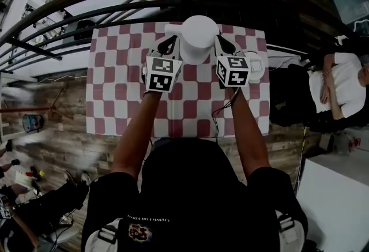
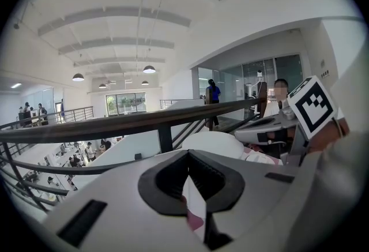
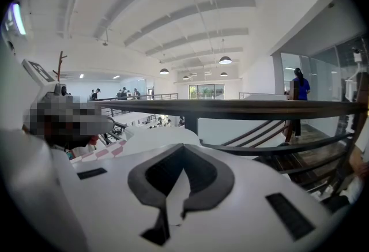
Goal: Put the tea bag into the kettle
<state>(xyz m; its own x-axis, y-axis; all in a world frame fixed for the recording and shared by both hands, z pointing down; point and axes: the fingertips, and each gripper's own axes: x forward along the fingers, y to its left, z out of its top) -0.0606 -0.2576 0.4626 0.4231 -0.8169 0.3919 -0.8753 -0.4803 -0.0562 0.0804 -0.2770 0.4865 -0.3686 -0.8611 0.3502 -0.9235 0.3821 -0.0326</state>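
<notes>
Overhead, I see the white kettle (image 1: 198,37) at the checkered table's (image 1: 115,101) twelve o'clock edge, left gripper (image 1: 168,44) at its nine, right gripper (image 1: 223,43) at its three. Left gripper view: jaws pressed together, empty. Right gripper view: likewise closed, empty.

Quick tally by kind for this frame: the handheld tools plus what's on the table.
Tools: 2 (left tool, right tool)
White kettle: 1
White round item beside right tool: 1
Checkered cloth: 1
Total: 5
</notes>
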